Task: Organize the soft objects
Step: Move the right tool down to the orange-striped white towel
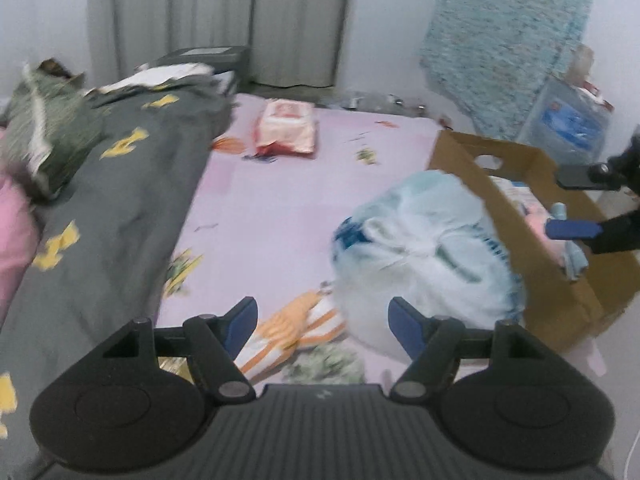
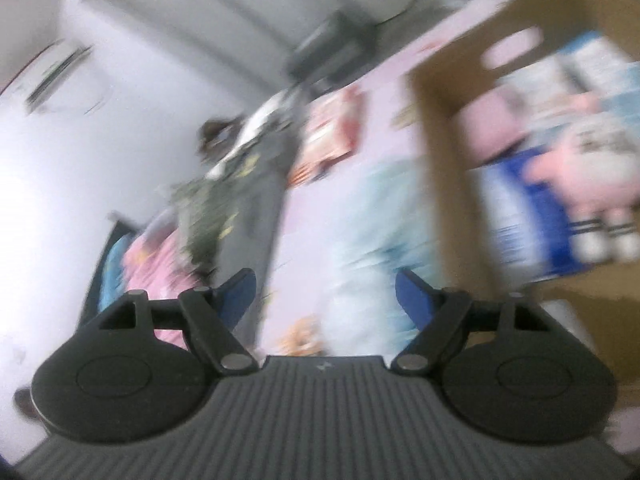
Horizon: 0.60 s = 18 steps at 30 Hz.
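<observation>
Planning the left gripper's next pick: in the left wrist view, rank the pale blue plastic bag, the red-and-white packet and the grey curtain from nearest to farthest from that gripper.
1. Pale blue plastic bag: just ahead of the left gripper, to the right, beside the cardboard box.
2. Red-and-white packet: mid-bed, ahead.
3. Grey curtain: on the back wall, beyond the bed.

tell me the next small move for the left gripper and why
Probably ease the left gripper forward and a little right onto the pale blue bundle. Its jaws are open with nothing between them, and the bundle lies on the pink sheet, against the outside of the cardboard box.
</observation>
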Each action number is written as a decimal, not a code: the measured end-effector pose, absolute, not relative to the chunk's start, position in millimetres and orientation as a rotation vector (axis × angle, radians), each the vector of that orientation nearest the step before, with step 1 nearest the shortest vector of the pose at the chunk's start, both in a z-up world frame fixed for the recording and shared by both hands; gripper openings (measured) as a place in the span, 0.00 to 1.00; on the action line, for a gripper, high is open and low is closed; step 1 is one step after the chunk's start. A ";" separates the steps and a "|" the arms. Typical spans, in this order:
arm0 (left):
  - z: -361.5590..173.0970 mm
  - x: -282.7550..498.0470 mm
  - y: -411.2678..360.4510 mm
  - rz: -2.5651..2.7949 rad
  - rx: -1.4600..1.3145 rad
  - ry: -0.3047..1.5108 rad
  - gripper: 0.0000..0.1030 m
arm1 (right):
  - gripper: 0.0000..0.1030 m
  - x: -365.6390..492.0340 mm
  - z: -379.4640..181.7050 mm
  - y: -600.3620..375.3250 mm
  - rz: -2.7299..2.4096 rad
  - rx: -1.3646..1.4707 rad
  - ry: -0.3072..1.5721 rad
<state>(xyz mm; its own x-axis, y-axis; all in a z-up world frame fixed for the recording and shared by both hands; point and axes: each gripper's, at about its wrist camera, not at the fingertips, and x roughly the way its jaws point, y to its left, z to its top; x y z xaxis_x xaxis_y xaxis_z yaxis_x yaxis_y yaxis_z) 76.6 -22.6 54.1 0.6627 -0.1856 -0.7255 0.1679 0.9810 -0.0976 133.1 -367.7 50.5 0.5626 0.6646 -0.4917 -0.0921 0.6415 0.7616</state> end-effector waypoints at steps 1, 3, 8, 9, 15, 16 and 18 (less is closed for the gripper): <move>50.3 73.0 -18.4 -0.193 -0.030 0.818 0.71 | 0.75 139.4 48.7 -349.2 0.540 0.745 0.889; 42.8 67.0 -13.7 -0.175 -0.027 0.813 0.71 | 0.75 152.2 43.7 -319.3 0.590 0.708 0.936; 17.3 57.2 -4.6 -0.146 -0.070 0.844 0.62 | 0.75 182.0 32.4 -252.8 0.693 0.636 1.096; 12.3 56.2 -2.6 -0.149 -0.095 0.850 0.60 | 0.75 189.1 28.6 -240.1 0.708 0.626 1.133; -14.3 62.4 -7.8 -0.217 -0.157 0.911 0.52 | 0.75 221.9 7.3 -178.6 0.724 0.545 1.298; -18.3 65.6 -8.9 -0.217 -0.163 0.916 0.52 | 0.75 226.1 5.9 -170.1 0.729 0.511 1.296; -25.8 74.1 -10.0 -0.216 -0.181 0.935 0.52 | 0.75 242.0 2.2 -148.7 0.742 0.452 1.305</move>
<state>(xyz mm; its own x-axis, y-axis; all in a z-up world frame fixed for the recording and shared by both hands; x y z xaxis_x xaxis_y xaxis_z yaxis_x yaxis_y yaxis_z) 74.1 -10.0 -25.8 0.5753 -0.2613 -0.7751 0.1051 0.9634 -0.2467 242.0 -148.7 2.2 0.0863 0.7123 -0.6965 -0.2342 0.6940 0.6808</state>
